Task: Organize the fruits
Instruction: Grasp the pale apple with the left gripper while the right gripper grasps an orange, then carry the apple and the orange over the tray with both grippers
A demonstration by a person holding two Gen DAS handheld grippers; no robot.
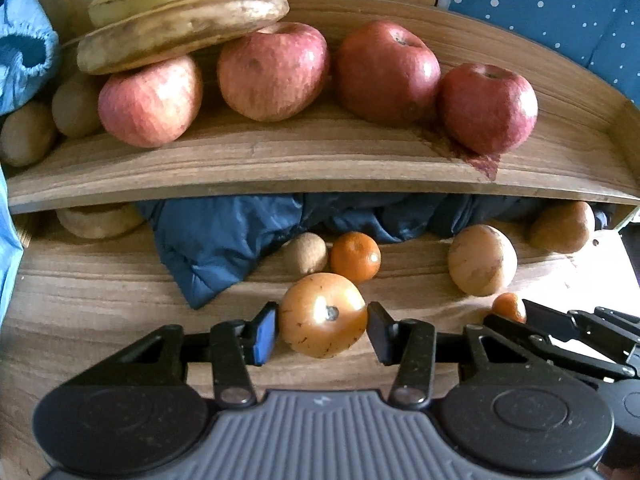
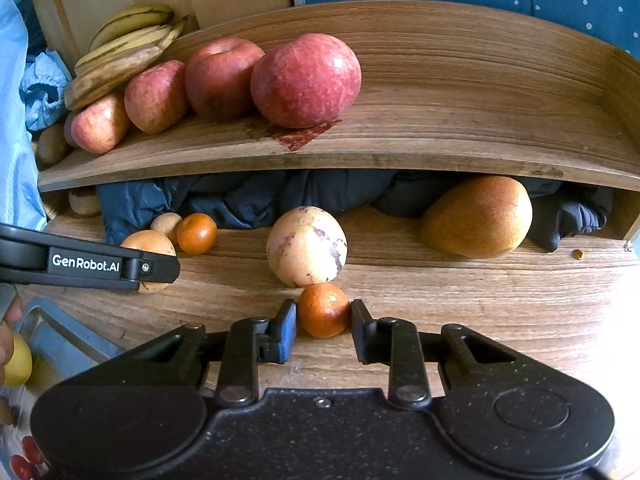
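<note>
On the lower wooden board a golden-brown round pear point(image 1: 324, 320) sits between the pads of my left gripper point(image 1: 322, 330), which touch both its sides. A small mandarin point(image 2: 323, 310) is squeezed between the pads of my right gripper point(image 2: 323, 320), just in front of a pale blotched pear point(image 2: 306, 246). The two grippers stand side by side. A second mandarin point(image 1: 355, 256) and a small brown fruit point(image 1: 306, 254) lie behind the held pear. A large brown pear point(image 2: 478, 218) rests at the right under the shelf. The upper shelf point(image 1: 320, 160) carries several red apples point(image 1: 272, 72) and bananas point(image 1: 184, 12).
Dark blue cloth point(image 1: 224, 244) is bunched under the shelf behind the fruits. Light blue fabric point(image 1: 24, 52) hangs at the left, with brown kiwi-like fruits point(image 1: 76, 104) beside it. A grey tray point(image 2: 60, 344) with a yellow fruit point(image 2: 18, 362) lies at the lower left.
</note>
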